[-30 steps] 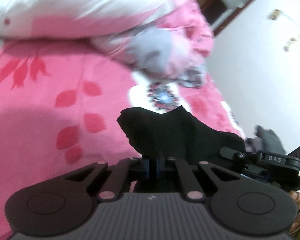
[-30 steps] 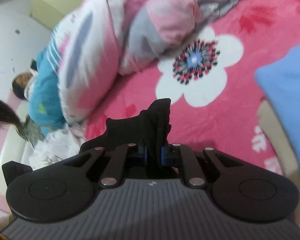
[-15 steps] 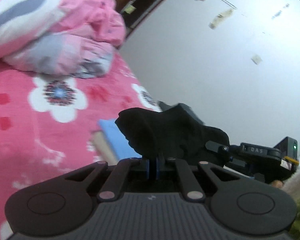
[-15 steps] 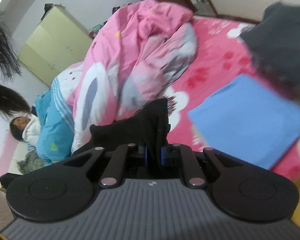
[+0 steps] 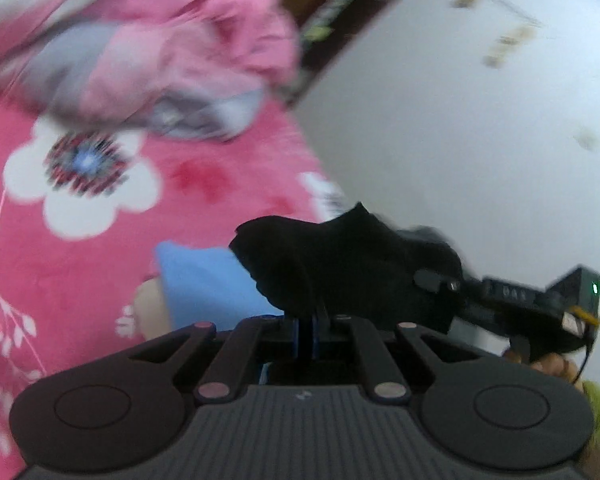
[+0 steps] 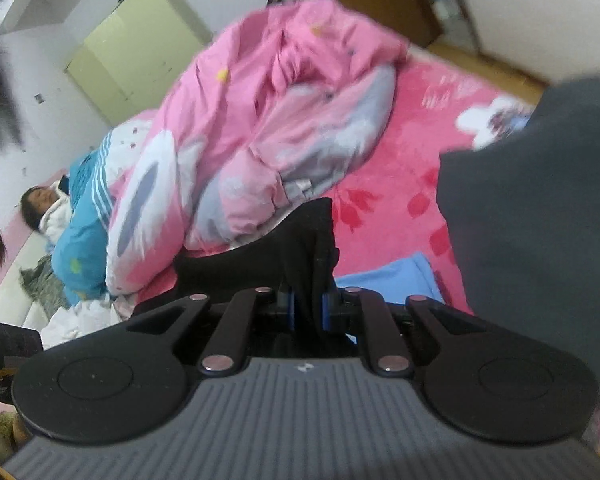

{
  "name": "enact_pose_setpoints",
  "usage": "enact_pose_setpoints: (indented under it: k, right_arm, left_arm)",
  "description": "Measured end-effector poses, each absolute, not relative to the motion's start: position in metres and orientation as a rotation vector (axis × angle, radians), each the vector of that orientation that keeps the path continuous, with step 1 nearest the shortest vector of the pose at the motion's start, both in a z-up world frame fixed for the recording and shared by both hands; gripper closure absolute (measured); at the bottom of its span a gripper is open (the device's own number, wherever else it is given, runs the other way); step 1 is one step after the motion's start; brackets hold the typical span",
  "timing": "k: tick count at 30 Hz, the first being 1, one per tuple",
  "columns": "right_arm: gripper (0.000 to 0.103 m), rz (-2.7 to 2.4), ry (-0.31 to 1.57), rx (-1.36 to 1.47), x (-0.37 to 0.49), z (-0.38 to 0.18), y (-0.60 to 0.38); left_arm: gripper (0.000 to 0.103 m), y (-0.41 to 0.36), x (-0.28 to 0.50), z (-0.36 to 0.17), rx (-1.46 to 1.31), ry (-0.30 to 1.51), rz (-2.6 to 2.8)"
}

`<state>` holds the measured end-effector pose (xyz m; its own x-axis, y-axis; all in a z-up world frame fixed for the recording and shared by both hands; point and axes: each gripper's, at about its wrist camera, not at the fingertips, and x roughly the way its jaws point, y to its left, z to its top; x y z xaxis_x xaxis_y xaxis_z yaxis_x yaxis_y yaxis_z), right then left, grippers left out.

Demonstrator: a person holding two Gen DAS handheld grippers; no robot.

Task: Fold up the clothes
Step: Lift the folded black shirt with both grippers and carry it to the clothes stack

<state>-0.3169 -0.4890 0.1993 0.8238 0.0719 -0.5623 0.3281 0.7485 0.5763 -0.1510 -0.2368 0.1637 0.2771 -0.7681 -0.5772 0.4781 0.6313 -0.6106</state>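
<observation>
Both tongs, left [image 5: 305,330] and right [image 6: 309,307], still clamped on soft black cloth garment [image 5: 340,268], lifted above pink floral bed [image 5: 80,264]; swung toward folded blue fabric [image 5: 208,280], grey cloth [image 6: 540,208] now close.

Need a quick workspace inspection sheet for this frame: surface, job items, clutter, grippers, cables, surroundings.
Surface: pink floral bedspread, blurred in the left wrist view.
Job's things: black garment pinched at two spots and lifted; folded blue cloth lying on the bed; dark grey garment close to the right camera.
Clutter: bunched pink duvet; teal bedding with a person lying beside it.
Grippers: left gripper shut on black garment; right gripper shut on it too.
Cables: thin dark wire at the right gripper.
Surroundings: white wall; yellow-green cabinet.
</observation>
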Motion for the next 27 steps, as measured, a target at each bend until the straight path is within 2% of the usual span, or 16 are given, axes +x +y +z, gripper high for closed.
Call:
enact_pose_setpoints:
  k: [5,9,15,18,21,24,25,27]
  right_arm:
    - [0.094,-0.079,0.664,0.666,-0.263,0.128,-0.523]
    - [0.094,-0.063,0.679,0.596,-0.249,0.126,-0.525]
    - [0.094,-0.085,0.762,0.476,-0.225,0.1,-0.521]
    - [0.091,-0.095,0.782,0.38,-0.216,0.09,-0.511]
    - [0.084,-0.135,0.794,0.326,-0.211,0.083,-0.504]
    - [0.079,-0.171,0.742,0.337,-0.216,0.093,-0.504]
    - [0.075,-0.184,0.713,0.338,-0.219,0.099,-0.505]
    - [0.074,-0.198,0.663,0.346,-0.225,0.109,-0.508]
  left_arm:
    - [0.097,-0.253,-0.117,0.126,-0.364,0.968,-0.775]
    - [0.097,-0.259,-0.112,0.125,-0.339,0.944,-0.774]
    - [0.097,-0.27,-0.095,0.082,-0.363,1.03,-0.708]
    - [0.092,-0.264,-0.089,0.075,-0.402,1.042,-0.704]
    - [0.08,-0.256,-0.086,0.073,-0.471,1.044,-0.683]
    - [0.058,-0.251,-0.085,0.08,-0.522,1.029,-0.671]
    - [0.048,-0.249,-0.086,0.083,-0.528,1.019,-0.66]
    - [0.043,-0.248,-0.086,0.088,-0.522,1.004,-0.638]
